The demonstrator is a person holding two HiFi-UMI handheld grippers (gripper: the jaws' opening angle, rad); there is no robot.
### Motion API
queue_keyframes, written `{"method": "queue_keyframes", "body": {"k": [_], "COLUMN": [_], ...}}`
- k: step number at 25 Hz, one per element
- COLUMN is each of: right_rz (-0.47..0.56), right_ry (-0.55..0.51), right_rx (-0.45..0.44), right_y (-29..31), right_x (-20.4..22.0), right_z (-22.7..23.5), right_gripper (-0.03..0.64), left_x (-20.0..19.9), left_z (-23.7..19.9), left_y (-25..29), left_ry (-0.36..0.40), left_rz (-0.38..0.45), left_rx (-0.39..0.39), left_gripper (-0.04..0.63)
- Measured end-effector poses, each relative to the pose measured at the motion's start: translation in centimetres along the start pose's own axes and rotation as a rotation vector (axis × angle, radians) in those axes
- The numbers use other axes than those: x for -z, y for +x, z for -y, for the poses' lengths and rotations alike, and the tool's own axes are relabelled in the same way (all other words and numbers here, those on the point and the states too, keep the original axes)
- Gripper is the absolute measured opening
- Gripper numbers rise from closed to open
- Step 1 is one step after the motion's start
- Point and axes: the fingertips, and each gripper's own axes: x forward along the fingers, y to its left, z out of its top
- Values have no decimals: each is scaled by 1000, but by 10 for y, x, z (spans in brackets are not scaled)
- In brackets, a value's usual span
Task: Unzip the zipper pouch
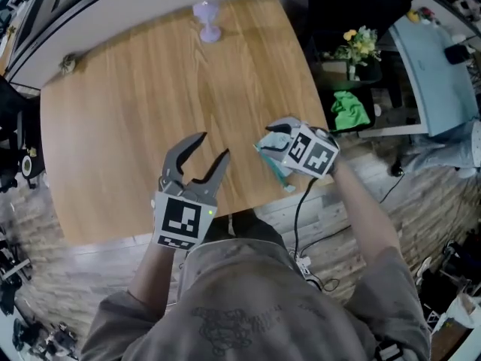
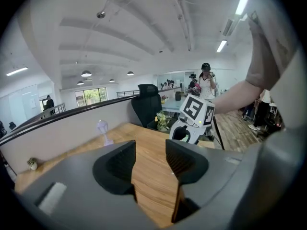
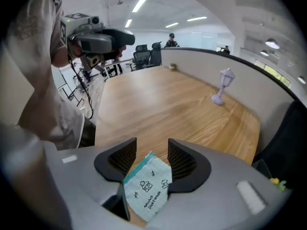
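Observation:
A pale teal zipper pouch (image 1: 276, 165) with small drawings hangs over the table's near right edge. My right gripper (image 1: 269, 138) is shut on it. In the right gripper view the pouch (image 3: 149, 186) sits tilted between the jaws of that gripper (image 3: 152, 152), one corner pointing toward the tips. The zipper pull is not clearly visible. My left gripper (image 1: 213, 150) stands open a hand's width to the left, above the wooden table (image 1: 135, 111), with nothing between its jaws. From the left gripper (image 2: 150, 150) I see the right gripper's marker cube (image 2: 196, 110) ahead.
A small lavender lamp ornament (image 1: 207, 21) stands at the table's far edge, and a small brownish object (image 1: 68, 64) sits at the far left corner. Right of the table are flowers (image 1: 359, 45), a green cloth (image 1: 349, 110) and a black chair (image 2: 147, 104).

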Motion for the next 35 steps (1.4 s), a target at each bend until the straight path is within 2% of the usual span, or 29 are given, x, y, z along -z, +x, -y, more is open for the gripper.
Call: {"method": "queue_keyframes", "body": {"k": [4,8,12,18,21,24,27,31,35], "right_rz": [-114,-159,-221,-281,-281,-268,-229,-133,7], "right_ry": [-106,-124,-158,-265,-298,-284,-223,-93,12], "right_rx": [-54,-93,-114,-109,-117,-138,-113,-44,41], "right_y": [38,59,75,92,95,96,99,90,64], "right_x": [36,56,67,78,78,77,71,52,22], "right_z": [2,8,13,11,2,-6,-7,-1,5], "right_gripper": [213,213,213,210,178,111,59,49,48], "left_x": [26,41,54,71,78,80,81,75,57], "left_z": [6,11,12,15,16,15,11,2,-11], "left_y": [13,19,21,25,25,24,22,17,7], "left_ry": [-63,-84,-137,-132,-133,-134,-133,-123,-96], "left_rz": [-48,-84,-107,-149,-166,-173,-175,-164,-136], "left_rx": [26,45,73,80,81,77,68,54,34], "left_gripper": [195,195,195,195,194,195,195,194,193]}}
